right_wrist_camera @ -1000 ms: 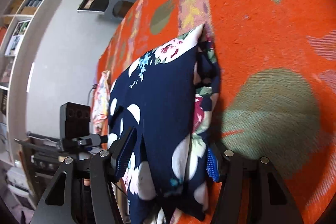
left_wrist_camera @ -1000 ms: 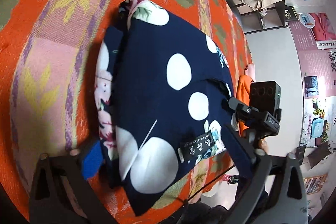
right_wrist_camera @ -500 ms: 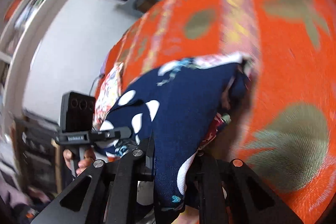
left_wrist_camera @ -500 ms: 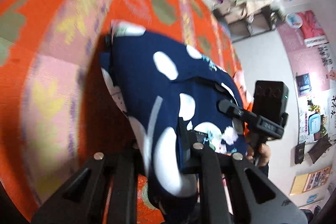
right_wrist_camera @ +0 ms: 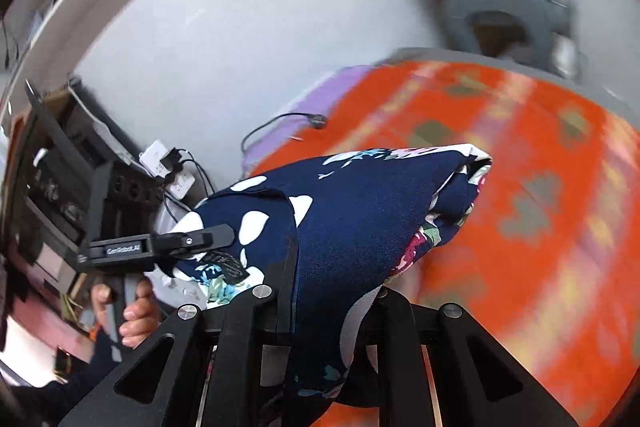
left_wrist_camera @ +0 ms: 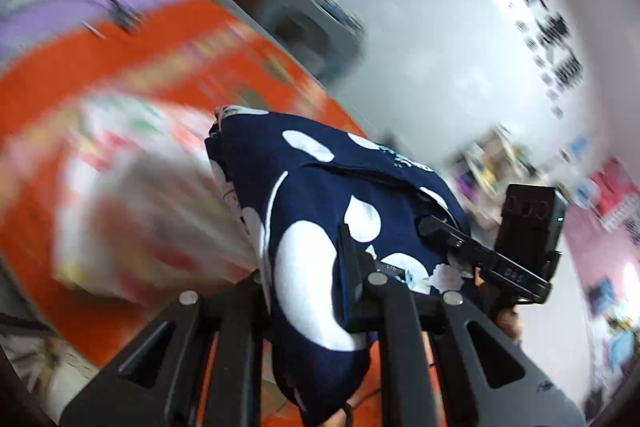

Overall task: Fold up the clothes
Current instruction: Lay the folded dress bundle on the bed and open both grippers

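- The folded navy garment with white dots and floral trim (left_wrist_camera: 320, 211) hangs in the air between the two grippers, lifted clear of the orange patterned bedspread (left_wrist_camera: 120, 67)
- The left gripper (left_wrist_camera: 308, 291) is clenched on one end of the garment; dark cloth bulges up between its two black fingers and sags below them
- The right gripper (right_wrist_camera: 332, 295) is likewise clamped on the other end, with the fabric pinched between its fingers and a fold hanging down past them
- In the left wrist view the right gripper (left_wrist_camera: 440, 231) shows at the far side of the bundle, its black body and camera block just beside the cloth, with a bit of the person's hand (left_wrist_camera: 508, 319) beneath it
- In the right wrist view the left gripper (right_wrist_camera: 208, 239) reaches in from the left and bites the garment's edge, with the person's left hand (right_wrist_camera: 128, 311) wrapped around its handle
- The garment's free folded corner (right_wrist_camera: 472, 167) points out over the bedspread (right_wrist_camera: 540, 207), showing pink and green flowers on its inner layers
- A blurred pale floral cloth (left_wrist_camera: 132, 195) lies on the bedspread, left of the garment
- A purple sheet (right_wrist_camera: 320, 95) edges the bedspread, with a black cable (right_wrist_camera: 280, 123) lying on it
- A grey chair (right_wrist_camera: 512, 11) stands against the white wall beyond the bed
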Available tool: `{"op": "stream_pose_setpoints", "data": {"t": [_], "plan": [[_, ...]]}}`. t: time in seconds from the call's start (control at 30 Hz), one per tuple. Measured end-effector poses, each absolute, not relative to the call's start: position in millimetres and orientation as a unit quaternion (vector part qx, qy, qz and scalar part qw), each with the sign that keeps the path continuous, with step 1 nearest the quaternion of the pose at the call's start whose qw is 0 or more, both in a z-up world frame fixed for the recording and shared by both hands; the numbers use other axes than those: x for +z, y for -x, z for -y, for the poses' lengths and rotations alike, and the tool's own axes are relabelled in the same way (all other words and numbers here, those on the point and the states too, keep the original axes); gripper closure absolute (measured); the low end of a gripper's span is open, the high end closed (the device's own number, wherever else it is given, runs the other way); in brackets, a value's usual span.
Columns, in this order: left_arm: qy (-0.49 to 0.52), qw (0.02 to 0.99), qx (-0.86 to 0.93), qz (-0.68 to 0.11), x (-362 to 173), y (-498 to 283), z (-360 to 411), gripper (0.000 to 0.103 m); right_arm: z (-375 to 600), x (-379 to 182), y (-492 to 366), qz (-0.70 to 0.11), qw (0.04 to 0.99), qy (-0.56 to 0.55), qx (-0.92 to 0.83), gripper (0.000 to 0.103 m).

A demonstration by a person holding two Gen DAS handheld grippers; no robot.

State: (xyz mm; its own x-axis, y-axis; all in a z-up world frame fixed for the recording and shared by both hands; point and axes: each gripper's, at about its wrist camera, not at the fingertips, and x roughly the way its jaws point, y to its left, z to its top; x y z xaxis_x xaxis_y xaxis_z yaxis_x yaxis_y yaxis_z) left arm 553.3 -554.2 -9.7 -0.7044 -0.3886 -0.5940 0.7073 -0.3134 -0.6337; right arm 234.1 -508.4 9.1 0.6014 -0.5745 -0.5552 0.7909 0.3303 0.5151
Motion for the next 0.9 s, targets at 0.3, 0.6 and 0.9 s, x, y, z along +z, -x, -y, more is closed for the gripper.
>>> {"op": "stream_pose_setpoints", "data": {"t": [0.3,0.6,0.9], "plan": [[-0.229,0.388,-0.704,-0.549,-125,-606,625,0.083,624,-123,-291,-0.241,0.734,-0.492,-0.4,0.079],[-0.223,0.467,-0.735,-0.437,-53,-627,565,0.068,585,-83,-247,-0.201,0.739,-0.499,-0.406,0.06],[-0.291,0.479,-0.754,-0.344,-60,-542,568,0.068,553,-49,-299,-0.208,0.783,-0.428,-0.401,0.06]]}}
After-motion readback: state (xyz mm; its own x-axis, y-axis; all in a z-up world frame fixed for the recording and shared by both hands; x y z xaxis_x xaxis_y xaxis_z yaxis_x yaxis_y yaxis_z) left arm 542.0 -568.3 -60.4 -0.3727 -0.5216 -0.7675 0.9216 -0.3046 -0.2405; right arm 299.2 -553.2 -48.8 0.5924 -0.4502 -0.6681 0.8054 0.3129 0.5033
